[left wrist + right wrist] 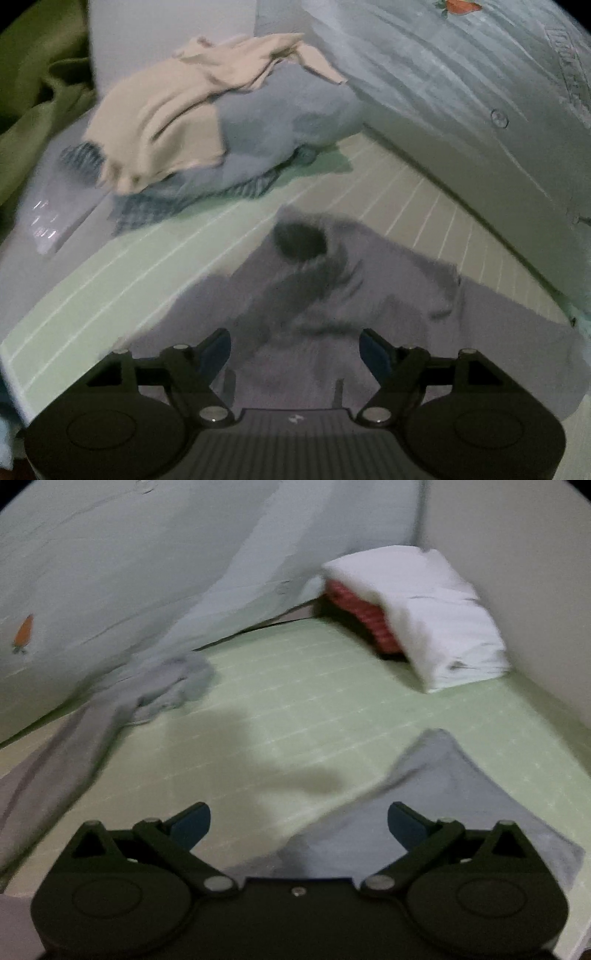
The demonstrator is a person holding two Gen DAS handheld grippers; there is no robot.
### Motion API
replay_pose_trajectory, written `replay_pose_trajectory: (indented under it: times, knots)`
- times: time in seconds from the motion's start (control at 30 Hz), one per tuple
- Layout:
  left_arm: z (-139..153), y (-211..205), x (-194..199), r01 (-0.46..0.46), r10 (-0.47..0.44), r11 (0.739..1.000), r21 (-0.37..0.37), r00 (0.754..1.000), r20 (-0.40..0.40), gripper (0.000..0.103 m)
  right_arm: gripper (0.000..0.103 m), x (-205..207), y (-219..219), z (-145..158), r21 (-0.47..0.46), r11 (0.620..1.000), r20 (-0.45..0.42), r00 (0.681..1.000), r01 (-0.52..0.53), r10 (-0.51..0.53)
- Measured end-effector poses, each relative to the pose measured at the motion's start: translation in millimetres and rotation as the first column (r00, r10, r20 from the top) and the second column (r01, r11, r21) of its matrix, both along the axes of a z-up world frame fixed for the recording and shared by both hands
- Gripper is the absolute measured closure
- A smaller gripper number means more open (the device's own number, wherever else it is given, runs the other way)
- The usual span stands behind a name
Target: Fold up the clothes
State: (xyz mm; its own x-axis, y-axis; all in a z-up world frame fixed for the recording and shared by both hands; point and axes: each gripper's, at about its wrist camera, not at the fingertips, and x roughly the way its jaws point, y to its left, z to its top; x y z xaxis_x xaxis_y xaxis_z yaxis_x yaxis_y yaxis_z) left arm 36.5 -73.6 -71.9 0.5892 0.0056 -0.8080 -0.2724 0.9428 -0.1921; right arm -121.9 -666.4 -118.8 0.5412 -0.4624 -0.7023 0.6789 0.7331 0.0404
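Left wrist view, from left to right: a green drape [33,110] hangs at the far left; a heap of unfolded clothes [192,140], topped by a cream piece, is piled on the far part of the bed [110,273]; the grey garment [332,302] being folded is spread on the near part of the pale green striped sheet, directly beneath the left gripper [295,350]; a pale quilt [461,92] rises at the right. The left gripper is seen spread, with nothing pinched between its blue pads. The dark neck opening [301,240] points away toward the far side, so the long axis is judged to run near to far.

Right wrist view, from left to right: a grey sleeve [122,701] trails toward the quilt, bare sheet lies in the middle, and a white folded stack [424,616] is set in the far right corner. The right gripper [299,827] is spread wide and empty above a folded corner [443,775].

The fabric is judged light, limp and easily wrinkled; a hem or shoulder edge would best be pinched.
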Motion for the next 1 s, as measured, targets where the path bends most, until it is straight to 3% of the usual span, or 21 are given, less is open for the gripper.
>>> replay_pose_trajectory:
  times: [0.23, 0.27, 0.3, 0.33, 0.43, 0.57, 0.83, 0.97, 1.0]
  knots:
    - [-17, 11, 67, -0.048, 0.048, 0.992, -0.117, 0.999, 0.003, 0.027, 0.0, 58, 15, -2, 0.022, 0.999, -0.015, 0.999, -0.038, 0.039]
    - [-21, 13, 73, -0.06, 0.059, 0.988, -0.145, 0.998, -0.007, 0.039, 0.0, 67, 14, -1, 0.025, 0.999, -0.016, 0.999, -0.037, 0.038]
    - [-25, 14, 78, -0.069, 0.067, 0.984, -0.166, 0.998, -0.019, 0.075, 0.0, 76, 13, 0, 0.027, 0.999, -0.017, 0.999, -0.035, 0.036]
    - [-29, 15, 81, -0.074, 0.069, 0.982, -0.173, 0.997, -0.036, 0.098, 0.0, 86, 11, 1, 0.031, 0.999, -0.018, 0.999, -0.03, 0.03]
    - [-35, 22, 78, -0.097, 0.093, 0.985, -0.141, 0.995, -0.035, 0.098, 0.0, 112, 2, 2, 0.037, 0.999, -0.044, 0.999, -0.008, 0.009]
    - [-39, 37, 75, -0.134, 0.132, 0.991, -0.022, 0.989, -0.072, 0.098, 0.005, 145, -9, -2, 0.037, 0.999, -0.054, 0.998, -0.024, 0.026]
    - [-44, 33, 75, -0.181, 0.18, 0.983, -0.006, 0.977, -0.113, 0.096, 0.052, 211, -30, -29, 0.132, 0.986, -0.027, 0.994, -0.101, 0.106]
    - [-45, 32, 78, -0.19, 0.191, 0.982, 0.016, 0.973, -0.127, 0.093, 0.065, 233, -40, -39, 0.147, 0.986, -0.027, 0.996, -0.077, 0.082]
    - [-46, 32, 78, -0.19, 0.192, 0.981, 0.022, 0.973, -0.129, 0.093, 0.073, 236, -44, -41, 0.156, 0.985, -0.022, 0.997, -0.073, 0.078]
